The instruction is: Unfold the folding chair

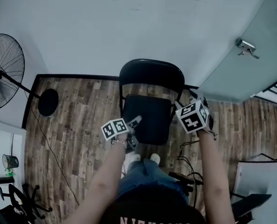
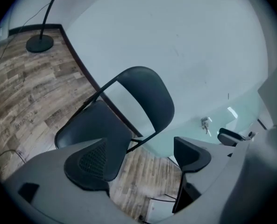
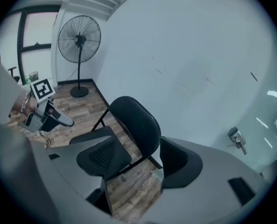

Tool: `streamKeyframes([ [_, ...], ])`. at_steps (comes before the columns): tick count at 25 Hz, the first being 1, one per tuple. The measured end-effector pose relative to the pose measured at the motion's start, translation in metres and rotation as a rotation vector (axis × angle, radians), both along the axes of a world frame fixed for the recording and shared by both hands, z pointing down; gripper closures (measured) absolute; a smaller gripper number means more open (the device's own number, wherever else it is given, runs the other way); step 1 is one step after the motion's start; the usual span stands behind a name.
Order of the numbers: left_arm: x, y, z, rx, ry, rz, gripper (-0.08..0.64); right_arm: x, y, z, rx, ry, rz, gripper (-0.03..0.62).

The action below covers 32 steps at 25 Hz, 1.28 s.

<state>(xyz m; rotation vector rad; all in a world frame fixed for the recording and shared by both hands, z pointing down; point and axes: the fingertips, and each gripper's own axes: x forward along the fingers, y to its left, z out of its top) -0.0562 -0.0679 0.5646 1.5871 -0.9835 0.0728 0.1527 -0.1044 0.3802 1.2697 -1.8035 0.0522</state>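
The black folding chair (image 1: 145,118) stands unfolded on the wood floor, its seat flat and its backrest (image 1: 151,76) toward the white wall. My left gripper (image 1: 134,130) hovers over the seat's front left corner, open with nothing between its pads. My right gripper (image 1: 185,102) is beside the chair's right side, also open and empty. In the left gripper view the chair (image 2: 143,97) shows past the left gripper's (image 2: 140,160) spread jaws. The right gripper view shows the chair (image 3: 136,118) beyond the right gripper's (image 3: 136,160) jaws, with the left gripper (image 3: 47,118) off to the left.
A standing fan (image 1: 3,71) with a round base (image 1: 48,101) is at the left. A door with a lever handle (image 1: 245,45) is at the right. Cables (image 1: 187,162) lie on the floor beside my feet (image 1: 143,158). An office chair (image 1: 17,204) is at the bottom left.
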Motion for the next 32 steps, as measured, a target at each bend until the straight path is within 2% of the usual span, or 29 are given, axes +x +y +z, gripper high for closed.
streamKeyframes([
  [4, 0.006, -0.015, -0.037, 0.111, -0.037, 0.052, 0.121, -0.011, 0.015, -0.017, 0.053, -0.149, 0.043, 0.301],
  [9, 0.009, -0.031, -0.084, 0.276, -0.131, 0.131, 0.121, -0.017, 0.028, -0.043, 0.152, -0.29, 0.085, 0.308],
  [11, 0.012, -0.039, -0.106, 0.34, -0.141, 0.121, 0.123, -0.02, 0.033, -0.058, 0.198, -0.332, 0.072, 0.312],
  [15, 0.015, -0.055, -0.151, 0.46, -0.126, 0.063, 0.133, -0.027, 0.039, -0.087, 0.322, -0.355, 0.014, 0.336],
  [17, 0.016, -0.059, -0.174, 0.532, -0.157, 0.066, 0.142, -0.027, 0.04, -0.105, 0.384, -0.393, 0.021, 0.339],
  [20, 0.019, -0.061, -0.213, 0.683, -0.25, 0.098, 0.164, -0.024, 0.043, -0.13, 0.458, -0.438, 0.023, 0.341],
  [27, 0.02, -0.054, -0.311, 1.092, -0.429, 0.15, 0.242, -0.032, 0.052, -0.166, 0.56, -0.43, -0.037, 0.36],
  [30, 0.023, -0.047, -0.343, 1.236, -0.524, 0.168, 0.298, -0.029, 0.055, -0.181, 0.598, -0.47, -0.028, 0.375],
  [32, 0.024, -0.041, -0.361, 1.313, -0.556, 0.174, 0.337, -0.026, 0.057, -0.19, 0.621, -0.498, -0.024, 0.392],
])
